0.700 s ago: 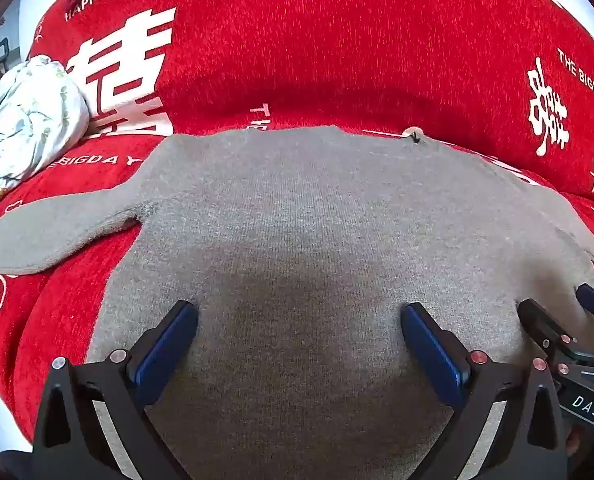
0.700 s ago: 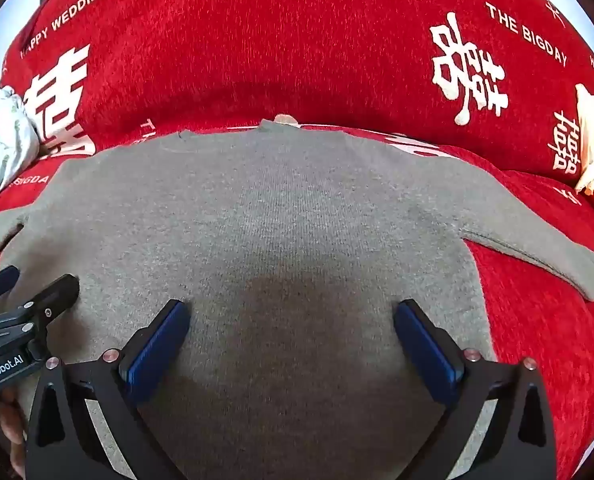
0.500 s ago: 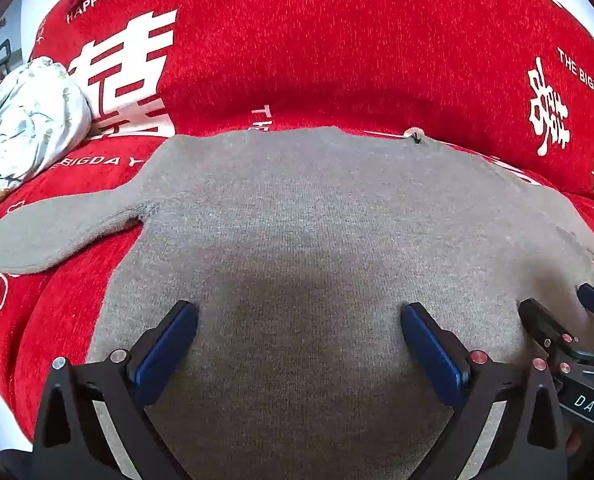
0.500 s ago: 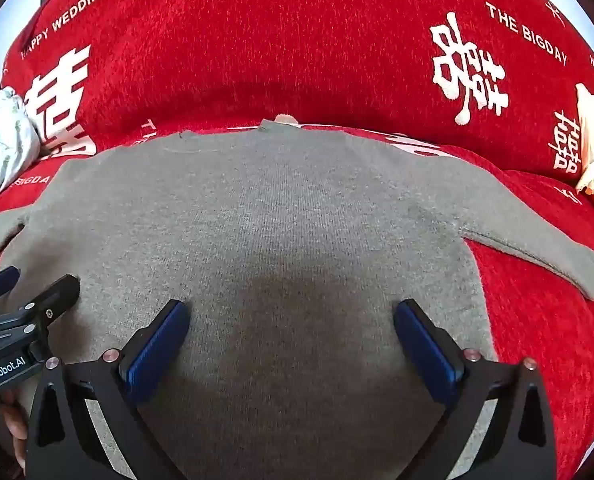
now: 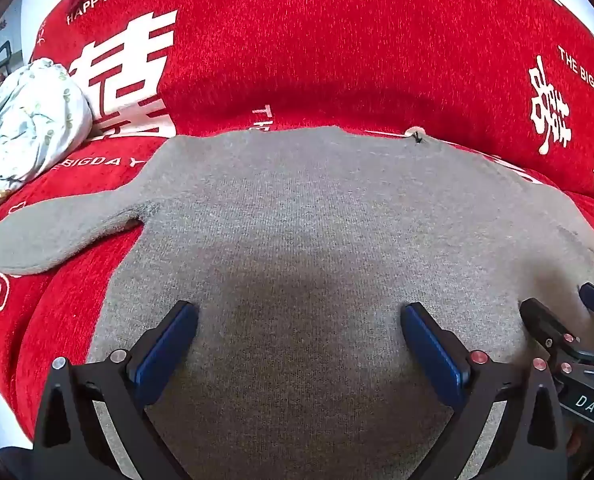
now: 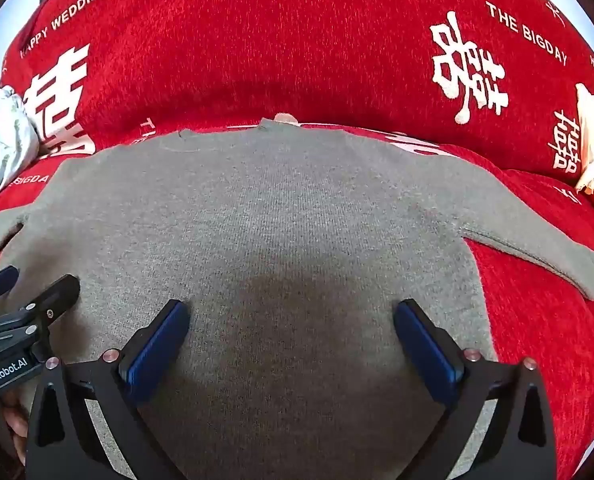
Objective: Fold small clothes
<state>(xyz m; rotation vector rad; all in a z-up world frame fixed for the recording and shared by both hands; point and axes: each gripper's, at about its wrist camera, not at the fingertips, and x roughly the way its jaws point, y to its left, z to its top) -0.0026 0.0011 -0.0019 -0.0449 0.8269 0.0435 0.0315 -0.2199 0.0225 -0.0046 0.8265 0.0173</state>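
A small grey knit sweater lies flat on a red cover, both sleeves spread out; its left sleeve reaches left and its right sleeve reaches right. It also fills the right wrist view. My left gripper is open and empty, low over the sweater's lower left part. My right gripper is open and empty over the lower right part. Each gripper shows at the edge of the other's view, the right one and the left one.
The red cover with white lettering rises behind the sweater. A crumpled pale patterned cloth lies at the far left. A cream and orange item sits at the right edge.
Both grippers have drifted slightly forward and down over the sweater. The sweater has not moved.
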